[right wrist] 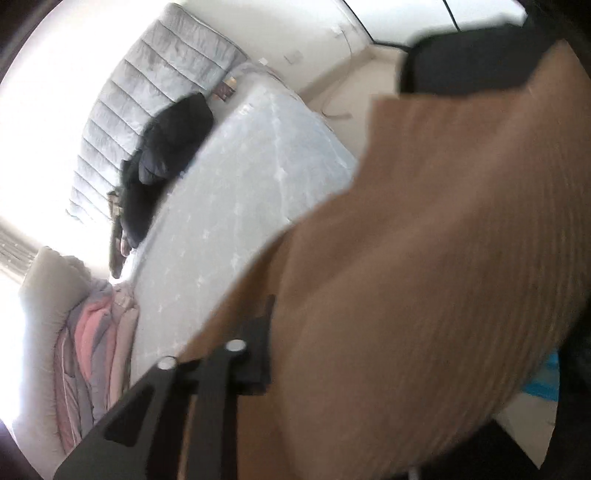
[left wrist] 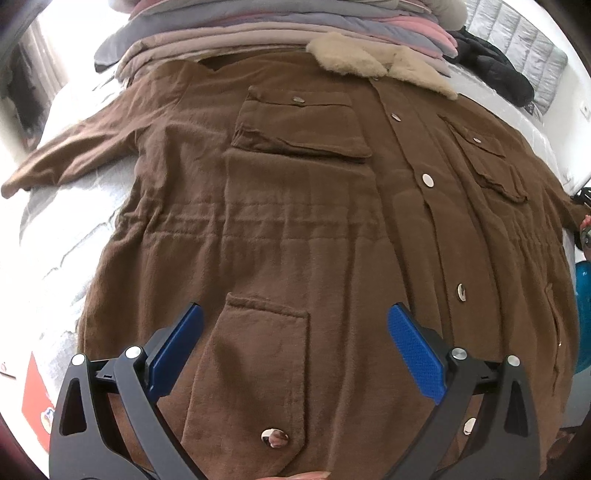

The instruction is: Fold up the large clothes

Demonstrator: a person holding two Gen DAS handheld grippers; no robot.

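A large brown jacket (left wrist: 295, 206) with a beige fleece collar (left wrist: 373, 59), flap pockets and metal snaps lies spread flat, front up, on a white mattress (left wrist: 62, 236). My left gripper (left wrist: 295, 343) is open above the jacket's lower hem, its blue pads (left wrist: 413, 350) wide apart over a lower pocket. In the right wrist view brown jacket fabric (right wrist: 406, 277) fills the frame close to the camera, blurred, and drapes over my right gripper. Only its left black finger (right wrist: 255, 343) shows; the fabric hides the other one.
A stack of folded pink, grey and beige clothes (left wrist: 295, 26) lies behind the collar. A black garment (right wrist: 162, 155) rests against a grey quilted headboard (right wrist: 155, 92). A red-and-white object (left wrist: 35, 395) lies at the mattress's near left.
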